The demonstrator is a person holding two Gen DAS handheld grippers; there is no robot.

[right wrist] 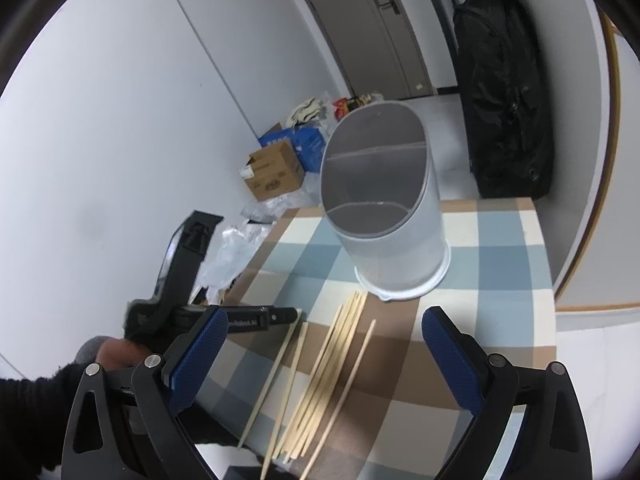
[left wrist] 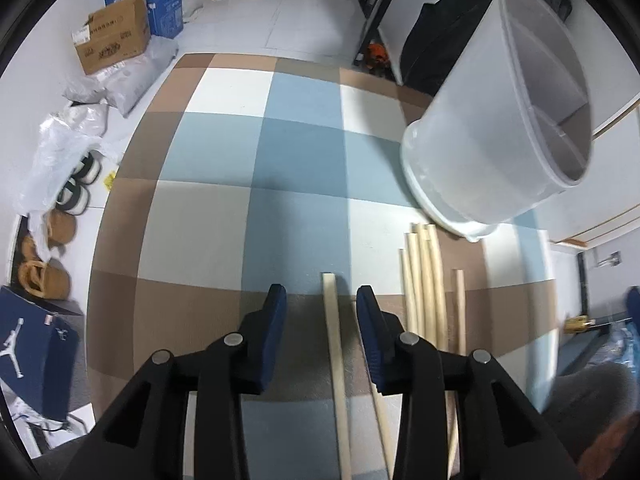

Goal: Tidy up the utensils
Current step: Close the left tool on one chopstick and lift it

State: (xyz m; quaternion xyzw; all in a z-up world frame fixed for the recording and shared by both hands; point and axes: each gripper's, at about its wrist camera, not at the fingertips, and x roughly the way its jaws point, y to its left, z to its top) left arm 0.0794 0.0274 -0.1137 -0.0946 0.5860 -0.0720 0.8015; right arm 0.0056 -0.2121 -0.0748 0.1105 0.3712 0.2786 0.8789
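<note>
- The left tongs, black with blue pads, stand apart, low over the counter with a checked cloth of blue, white and brown squares
- One pale wooden chopstick lies flat on the cloth between the two blue pads; neither pad touches it
- Just to the right of the left tongs lies a bundle of pale wooden chopsticks, side by side, and one single stick a little apart further right
- Ahead and to the right of the left tongs stands a translucent grey plastic holder, round, with divider walls inside; its compartments look empty
- The right tongs are wide apart and hold nothing; they are above the chopsticks, and the holder stands ahead of them
- The left tongs appear to the left of the right tongs, tip at the leftmost chopstick
</note>
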